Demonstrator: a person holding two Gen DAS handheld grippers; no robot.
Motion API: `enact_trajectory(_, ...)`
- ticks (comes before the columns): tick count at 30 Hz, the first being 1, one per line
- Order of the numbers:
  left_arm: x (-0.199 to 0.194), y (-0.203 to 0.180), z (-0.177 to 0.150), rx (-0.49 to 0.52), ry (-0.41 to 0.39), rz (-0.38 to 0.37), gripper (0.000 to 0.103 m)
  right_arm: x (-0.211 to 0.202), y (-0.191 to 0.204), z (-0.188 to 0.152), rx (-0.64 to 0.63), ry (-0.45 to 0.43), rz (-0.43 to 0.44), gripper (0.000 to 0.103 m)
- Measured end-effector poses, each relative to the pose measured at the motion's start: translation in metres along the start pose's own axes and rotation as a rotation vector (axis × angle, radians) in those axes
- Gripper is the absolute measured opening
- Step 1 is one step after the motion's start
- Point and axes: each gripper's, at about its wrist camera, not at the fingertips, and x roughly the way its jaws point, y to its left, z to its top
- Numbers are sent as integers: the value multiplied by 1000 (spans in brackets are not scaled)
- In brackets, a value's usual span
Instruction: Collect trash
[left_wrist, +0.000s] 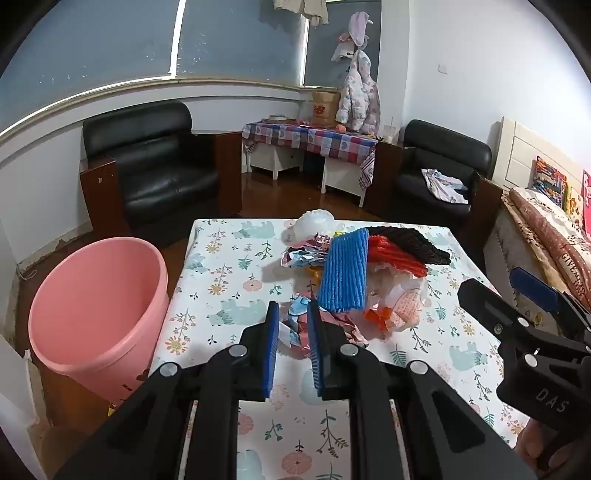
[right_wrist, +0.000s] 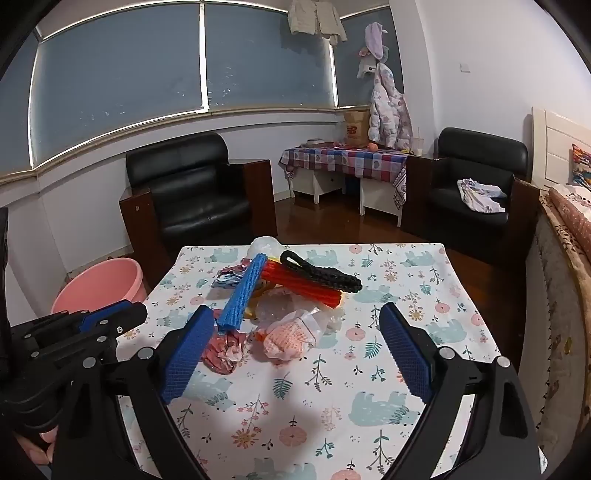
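Looking down on a trash heap (left_wrist: 354, 280) at the middle of a floral counter (right_wrist: 369, 406): foam net sleeves, crumpled wrappers, thin plastic. Showing the left claw (left_wrist: 293, 306) narrowed to an empty slit and the right claw (right_wrist: 295, 310) spread wide, empty. Probably feather-light, soft, springy; best pinched across the blue sleeve (left_wrist: 343, 269) mid-length.

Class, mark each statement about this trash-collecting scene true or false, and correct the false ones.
1. The pink bucket stands on the floor beside the table. True.
2. The right gripper is closed on a wrapper. False: its jaws stand wide open, holding nothing.
3. The blue foam net lies on the trash pile. True.
4. The bucket is full of trash. False: what shows of its inside looks empty.
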Motion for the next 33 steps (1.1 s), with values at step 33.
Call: enact_trajectory(33, 2, 9, 2, -31, 3, 25, 15, -11, 5, 9, 0, -32, 31, 91)
